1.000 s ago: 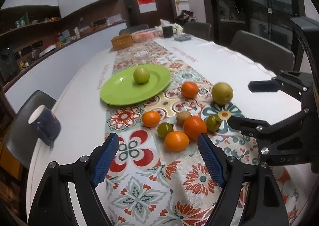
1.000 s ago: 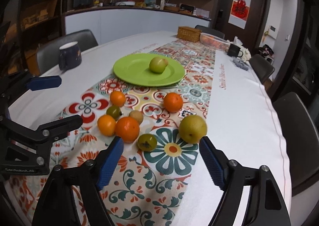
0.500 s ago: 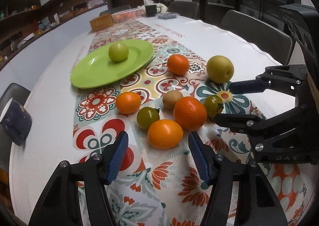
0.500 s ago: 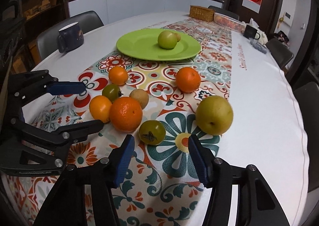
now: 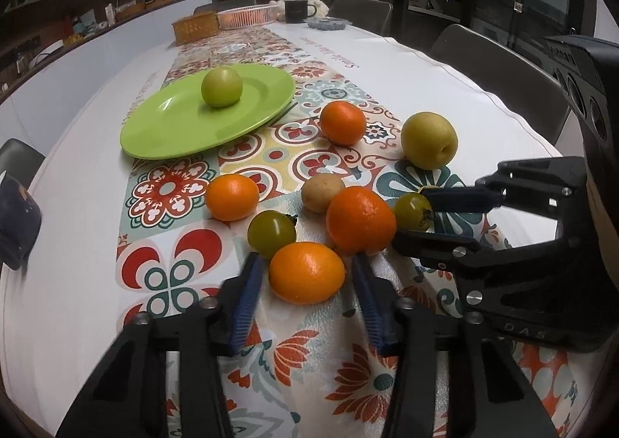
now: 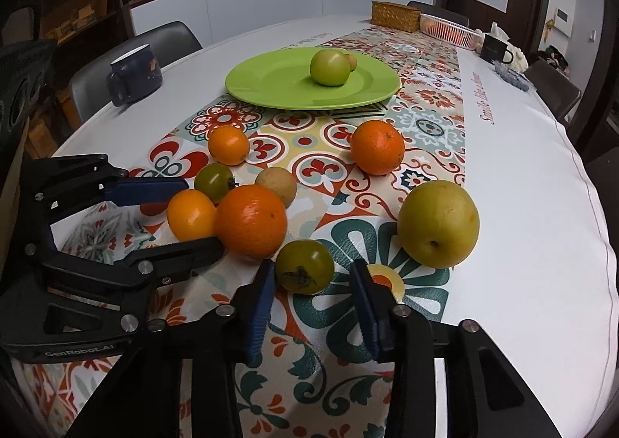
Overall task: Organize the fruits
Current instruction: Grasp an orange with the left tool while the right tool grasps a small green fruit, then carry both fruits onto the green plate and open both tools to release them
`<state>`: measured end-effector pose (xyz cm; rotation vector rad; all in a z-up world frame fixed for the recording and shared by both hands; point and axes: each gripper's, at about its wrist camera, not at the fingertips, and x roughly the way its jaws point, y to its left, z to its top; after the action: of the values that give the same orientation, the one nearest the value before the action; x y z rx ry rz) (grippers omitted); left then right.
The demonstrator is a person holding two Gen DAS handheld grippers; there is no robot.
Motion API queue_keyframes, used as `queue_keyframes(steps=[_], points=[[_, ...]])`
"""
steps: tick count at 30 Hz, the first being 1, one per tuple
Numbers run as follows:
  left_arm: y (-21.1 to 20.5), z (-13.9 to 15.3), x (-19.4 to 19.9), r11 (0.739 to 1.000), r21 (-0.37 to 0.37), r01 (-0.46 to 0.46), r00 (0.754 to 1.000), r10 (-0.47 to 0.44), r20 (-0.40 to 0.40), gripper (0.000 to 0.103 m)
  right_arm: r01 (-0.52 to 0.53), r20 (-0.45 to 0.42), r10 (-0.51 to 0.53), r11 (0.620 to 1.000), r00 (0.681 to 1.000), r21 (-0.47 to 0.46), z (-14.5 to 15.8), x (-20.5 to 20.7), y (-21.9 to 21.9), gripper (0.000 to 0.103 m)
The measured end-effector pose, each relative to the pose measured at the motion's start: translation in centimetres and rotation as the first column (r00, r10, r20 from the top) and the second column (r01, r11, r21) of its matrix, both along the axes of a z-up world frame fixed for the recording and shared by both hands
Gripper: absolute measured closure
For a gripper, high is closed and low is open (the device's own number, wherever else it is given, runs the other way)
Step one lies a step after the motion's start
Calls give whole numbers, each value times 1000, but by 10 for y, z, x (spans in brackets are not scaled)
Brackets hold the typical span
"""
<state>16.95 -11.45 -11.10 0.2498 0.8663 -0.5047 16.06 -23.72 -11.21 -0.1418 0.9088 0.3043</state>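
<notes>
Kitchen counters and dark chairs ring a long white table (image 6: 522, 175) with a patterned runner (image 5: 294, 151) down its middle. Taking the big orange (image 5: 360, 220) as landmark: the green plate (image 5: 174, 128) lies well beyond it, carrying a green apple (image 5: 221, 86); in the right wrist view a small brownish fruit (image 6: 351, 62) peeks out behind that apple. A brown round fruit (image 5: 320, 192) sits just behind the big orange, a green tomato (image 5: 271, 233) just to its left, a small orange (image 5: 232, 197) farther left. Another orange (image 5: 342, 122) and a yellow pear (image 5: 429, 140) stand apart, beyond it to the right.

The left gripper (image 5: 305, 275) has its jaws closing around the yellow-orange citrus (image 5: 306, 272) just in front of the big orange; the blue pads flank the fruit, and I cannot tell whether they touch it. The right gripper (image 6: 309, 279) has its jaws closing around a second green tomato (image 6: 305, 267), which lies just right of the big orange; its left pad is at the skin, its right pad a little off.

A dark mug (image 6: 133, 78) stands near the table's edge, well beyond the big orange to the left.
</notes>
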Motion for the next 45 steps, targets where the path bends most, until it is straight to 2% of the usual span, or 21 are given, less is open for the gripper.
queue_keyframes(steps=[16,33,45], points=[[5,11,-11,998,-15,-58,998,57,-10,64,49,8,-49,998,999,41,13,-16,-5,72],[19,62,-35,992,-42,-116,989,119,90,64,86,109,-95,993,990,87,63,-40,-3,72],[32,102,-13,987,-65,-147,973,156,170,64,84,196,-103,991,975,103,104,-18,8,72]])
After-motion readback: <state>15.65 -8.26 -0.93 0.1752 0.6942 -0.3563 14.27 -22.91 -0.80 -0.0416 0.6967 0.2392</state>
